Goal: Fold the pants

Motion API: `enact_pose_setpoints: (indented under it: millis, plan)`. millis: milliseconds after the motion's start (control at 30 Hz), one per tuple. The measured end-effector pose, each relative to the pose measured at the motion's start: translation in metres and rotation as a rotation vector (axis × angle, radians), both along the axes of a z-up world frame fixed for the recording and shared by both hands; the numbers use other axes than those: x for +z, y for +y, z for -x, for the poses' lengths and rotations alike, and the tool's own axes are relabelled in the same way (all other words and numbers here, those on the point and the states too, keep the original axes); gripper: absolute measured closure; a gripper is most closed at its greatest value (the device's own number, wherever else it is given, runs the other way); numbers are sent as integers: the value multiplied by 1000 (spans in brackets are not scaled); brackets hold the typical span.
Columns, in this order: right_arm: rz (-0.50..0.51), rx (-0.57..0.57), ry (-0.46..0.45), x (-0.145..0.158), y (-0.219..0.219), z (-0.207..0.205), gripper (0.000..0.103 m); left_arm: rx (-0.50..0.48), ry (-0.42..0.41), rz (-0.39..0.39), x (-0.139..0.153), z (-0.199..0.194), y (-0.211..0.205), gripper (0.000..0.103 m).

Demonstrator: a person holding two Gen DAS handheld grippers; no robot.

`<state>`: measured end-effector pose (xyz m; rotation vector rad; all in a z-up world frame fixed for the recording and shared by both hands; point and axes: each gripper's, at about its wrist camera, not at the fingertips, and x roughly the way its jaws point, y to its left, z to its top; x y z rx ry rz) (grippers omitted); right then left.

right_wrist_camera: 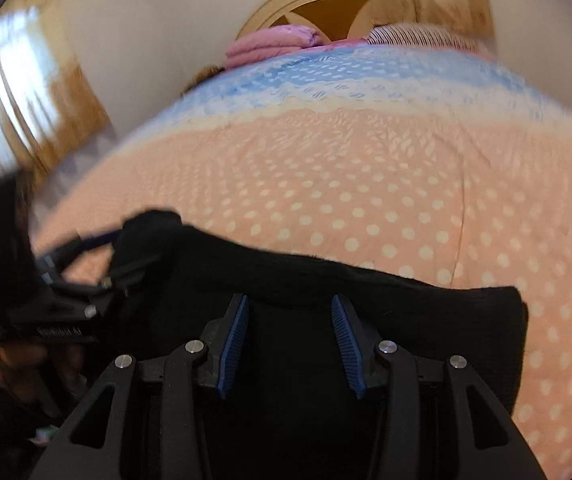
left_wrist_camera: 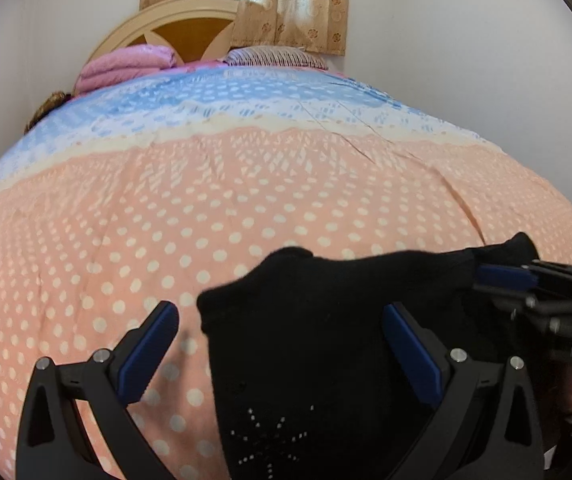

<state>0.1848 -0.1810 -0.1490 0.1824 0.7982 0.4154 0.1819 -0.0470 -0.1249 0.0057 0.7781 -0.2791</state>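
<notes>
While the black pants point(left_wrist_camera: 326, 340) lie at the bedspread's point(left_wrist_camera: 165, 200) six o'clock edge, both the left gripper point(left_wrist_camera: 281, 344) and right gripper point(right_wrist_camera: 290, 340) gape unclenched; pinch matching corners before lifting.

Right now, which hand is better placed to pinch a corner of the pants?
Left, probably. The left tongs are open with a corner of the pants between their fingers. The right tongs, also open, sit over mid-fabric, away from either corner.
</notes>
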Motion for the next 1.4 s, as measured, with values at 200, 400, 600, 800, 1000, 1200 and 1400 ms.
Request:
enact_pose_setpoints:
  millis: [200,400,600,800,1000,1200,1400]
  plan:
    - [-65,11,-18,15,-31,51,52,-27,-21,5,7,33,12,0]
    - [7,70,-1,-13,-38,98,51,-49,-11,-40,-11,50,10,0]
    - [-43,62,-45,4,-45,103,51,-29,-13,8,-3,54,16,0]
    - [-150,-123,-96,13,-88,99,40,27,-61,59,12,51,41,0]
    - [-159,-188,10,-15,-98,74,40,27,12,101,-8,32,41,0]
    - [-152,-197,-7,-24,-95,56,40,16,26,111,-19,24,33,0]
    - [-183,-211,-13,-26,-93,49,41,20,32,96,-20,17,31,0]
